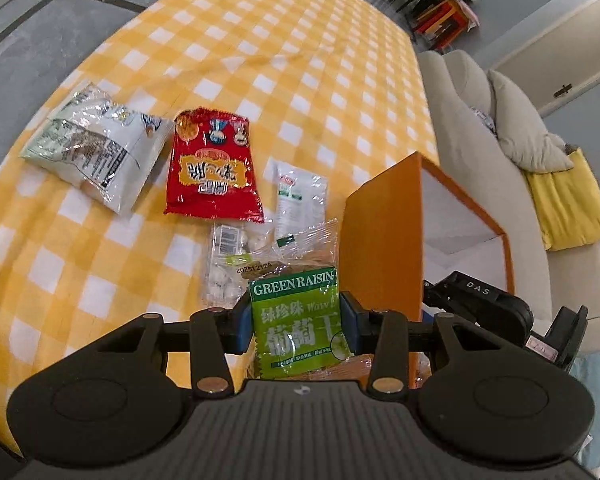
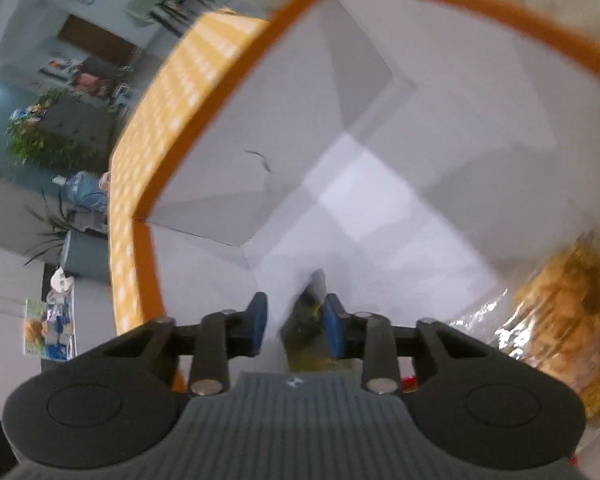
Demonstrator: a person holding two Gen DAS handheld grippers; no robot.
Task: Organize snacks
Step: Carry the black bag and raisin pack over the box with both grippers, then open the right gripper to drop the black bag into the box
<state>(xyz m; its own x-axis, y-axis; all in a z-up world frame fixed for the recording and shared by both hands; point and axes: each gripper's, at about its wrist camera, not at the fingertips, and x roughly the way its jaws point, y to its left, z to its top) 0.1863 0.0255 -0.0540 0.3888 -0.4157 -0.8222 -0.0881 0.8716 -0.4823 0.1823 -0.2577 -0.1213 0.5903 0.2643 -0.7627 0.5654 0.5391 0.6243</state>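
My left gripper [image 1: 296,322] is shut on a green raisin packet [image 1: 298,316] and holds it above the yellow checked table [image 1: 260,60], just left of the orange box [image 1: 380,240]. On the table lie a red snack bag [image 1: 212,168], a white-and-clear snack bag [image 1: 96,148], a white sachet [image 1: 300,196] and a clear packet of white candies [image 1: 228,264]. My right gripper [image 2: 294,322] is inside the orange box [image 2: 220,92], its jaws close together on a blurred white and green packet [image 2: 304,320]. A clear bag of orange snacks [image 2: 564,312] lies in the box at right.
A beige sofa [image 1: 480,184] with a yellow cushion [image 1: 568,204] stands right of the table. The right gripper's body [image 1: 500,312] shows behind the box. Plants [image 2: 40,140] and shelves are far left in the right wrist view.
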